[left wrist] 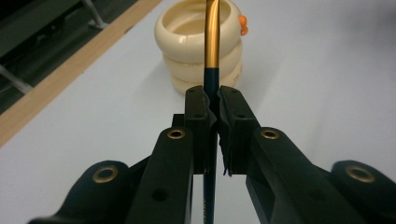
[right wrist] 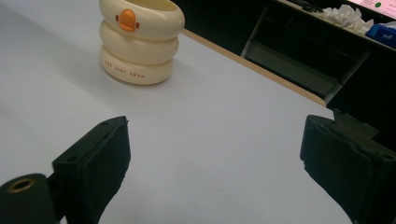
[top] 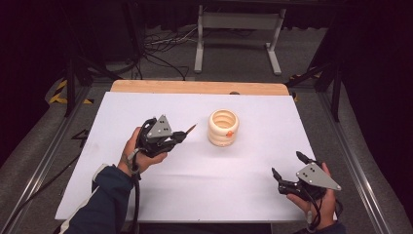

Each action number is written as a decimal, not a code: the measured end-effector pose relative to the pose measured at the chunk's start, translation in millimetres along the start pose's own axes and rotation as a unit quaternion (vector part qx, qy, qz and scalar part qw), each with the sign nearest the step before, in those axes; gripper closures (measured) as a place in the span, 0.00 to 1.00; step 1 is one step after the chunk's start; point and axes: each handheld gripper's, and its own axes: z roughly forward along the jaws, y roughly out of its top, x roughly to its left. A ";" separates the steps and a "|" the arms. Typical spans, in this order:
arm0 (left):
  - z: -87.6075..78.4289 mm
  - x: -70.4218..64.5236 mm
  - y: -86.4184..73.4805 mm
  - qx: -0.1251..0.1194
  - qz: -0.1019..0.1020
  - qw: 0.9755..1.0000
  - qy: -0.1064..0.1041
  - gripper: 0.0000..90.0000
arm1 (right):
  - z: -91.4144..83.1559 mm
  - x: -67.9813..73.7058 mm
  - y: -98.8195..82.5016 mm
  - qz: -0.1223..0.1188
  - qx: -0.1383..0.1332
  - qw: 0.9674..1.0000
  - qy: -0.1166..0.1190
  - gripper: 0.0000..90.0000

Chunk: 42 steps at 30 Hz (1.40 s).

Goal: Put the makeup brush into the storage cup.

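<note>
The work in hand appears to be placing the slim dark-blue brush with a gold ferrule (left wrist: 212, 42) into the cream ribbed ring-stacked cup with an orange duck bill (top: 223, 127). Judged from these frames, the pick-up is complete and the insertion is not yet done: the brush is held clear of the cup, and the cup interior looks empty in the high view.

The left gripper (top: 181, 137), at centre left of the high view, has its jaws pressed together on the dark handle of the brush. In the left gripper view, the handle runs up between the jaws at frame centre and the gold ferrule overlaps the cup's rim at the upper centre. In the high view, the brush tip points toward the upper right and stops short of the cup, with a gap of white tabletop (top: 195, 180) between them. The person's left hand (top: 137, 151) wraps the gripper body, with the sleeved forearm entering from the lower left.

The right gripper (top: 288, 165) sits at the lower right of the high view, well apart from the cup, with its jaws spread wide and holding nothing. In the right gripper view, the cup stands at the upper left, upright on the tabletop.

Remaining work, as a judgement: carry the brush over the cup opening, tip it toward upright, lower it and release.
</note>
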 end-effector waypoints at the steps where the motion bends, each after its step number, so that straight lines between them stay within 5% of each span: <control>1: -1.1 0.4 0.6 -0.004 -0.002 1.000 0.000 0.92 | 0.2 0.1 0.1 0.000 0.000 1.000 0.000 0.10; 7: -5.3 3.9 5.4 -0.046 -0.019 0.999 0.010 0.92 | -1.9 2.3 1.0 -0.004 -0.007 1.000 0.004 0.10; 11: -5.7 6.7 9.5 -0.084 -0.037 0.996 0.010 0.92 | -1.3 2.8 1.6 -0.004 -0.007 1.000 0.005 0.10; 29: 2.0 12.9 21.7 -0.131 -0.046 0.990 0.001 0.92 | -0.3 3.2 1.1 -0.006 -0.005 1.000 0.009 0.10; 42: 13.0 22.6 27.9 -0.185 -0.068 0.980 -0.013 0.92 | 0.2 3.5 1.0 -0.007 -0.005 1.000 0.010 0.10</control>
